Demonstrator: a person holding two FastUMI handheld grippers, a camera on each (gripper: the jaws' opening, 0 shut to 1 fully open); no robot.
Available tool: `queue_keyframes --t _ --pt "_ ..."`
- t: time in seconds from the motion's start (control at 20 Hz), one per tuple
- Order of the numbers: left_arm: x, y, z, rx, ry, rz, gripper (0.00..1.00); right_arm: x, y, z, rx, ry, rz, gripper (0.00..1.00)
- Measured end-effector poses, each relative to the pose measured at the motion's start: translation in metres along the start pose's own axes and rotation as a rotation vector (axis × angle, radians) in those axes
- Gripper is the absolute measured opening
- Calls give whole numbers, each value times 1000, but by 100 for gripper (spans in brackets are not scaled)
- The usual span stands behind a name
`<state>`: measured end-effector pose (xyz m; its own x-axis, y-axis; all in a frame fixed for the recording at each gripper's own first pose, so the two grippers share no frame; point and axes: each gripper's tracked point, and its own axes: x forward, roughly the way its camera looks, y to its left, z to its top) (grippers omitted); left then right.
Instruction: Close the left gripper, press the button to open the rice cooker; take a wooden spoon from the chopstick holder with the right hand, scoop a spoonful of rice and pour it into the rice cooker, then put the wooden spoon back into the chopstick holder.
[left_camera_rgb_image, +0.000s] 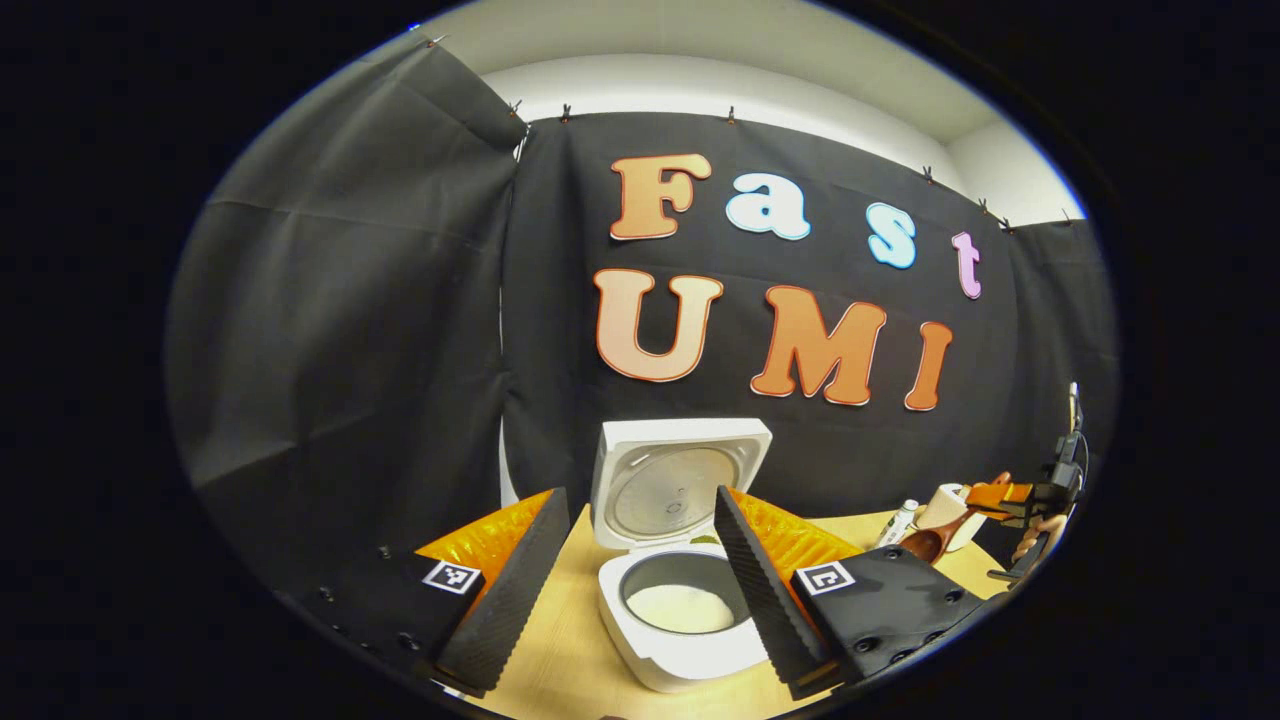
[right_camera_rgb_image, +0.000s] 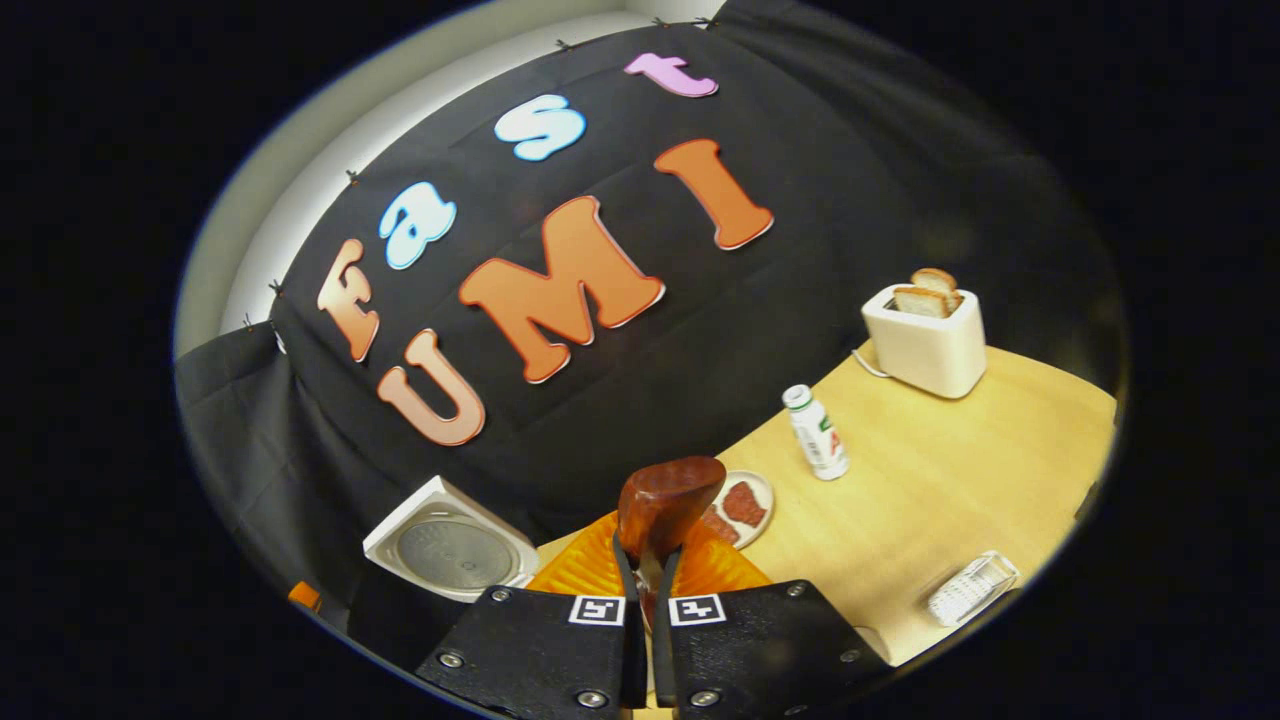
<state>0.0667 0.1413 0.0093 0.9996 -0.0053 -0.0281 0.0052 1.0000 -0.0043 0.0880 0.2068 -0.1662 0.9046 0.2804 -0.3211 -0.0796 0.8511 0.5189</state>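
The white rice cooker (left_camera_rgb_image: 672, 640) stands open on the wooden table, its lid (left_camera_rgb_image: 680, 480) upright and white rice (left_camera_rgb_image: 680, 607) lying in the pot. My left gripper (left_camera_rgb_image: 640, 492) hangs open just in front of it, one finger on each side of the pot, holding nothing. My right gripper (right_camera_rgb_image: 647, 560) is shut on the handle of the wooden spoon (right_camera_rgb_image: 668, 495), whose bowl points forward. In the left gripper view, that gripper (left_camera_rgb_image: 1010, 497) holds the spoon (left_camera_rgb_image: 925, 545) at the far right, beside the cream chopstick holder (left_camera_rgb_image: 945, 505). The cooker lid (right_camera_rgb_image: 452, 550) sits to the lower left in the right gripper view.
A small plate of meat slices (right_camera_rgb_image: 748, 505) lies just beyond the spoon. A small white bottle (right_camera_rgb_image: 816, 432) stands on the table (right_camera_rgb_image: 930, 480), with a white toaster (right_camera_rgb_image: 925, 335) holding bread behind it. A white ridged object (right_camera_rgb_image: 970, 588) lies near the table's front edge.
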Motion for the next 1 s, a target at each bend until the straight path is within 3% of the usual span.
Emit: queue_keyframes --t 0.3,0.5,1.0 --pt "-2 -33 -2 3 3 -5 99 -46 -108 27 26 -33 -149 2" --pt "-7 -54 1 3 -1 -16 100 -67 -160 23 19 -24 -198 2" --pt "-22 -82 0 35 6 11 97 -73 -217 -16 -64 39 -225 2"
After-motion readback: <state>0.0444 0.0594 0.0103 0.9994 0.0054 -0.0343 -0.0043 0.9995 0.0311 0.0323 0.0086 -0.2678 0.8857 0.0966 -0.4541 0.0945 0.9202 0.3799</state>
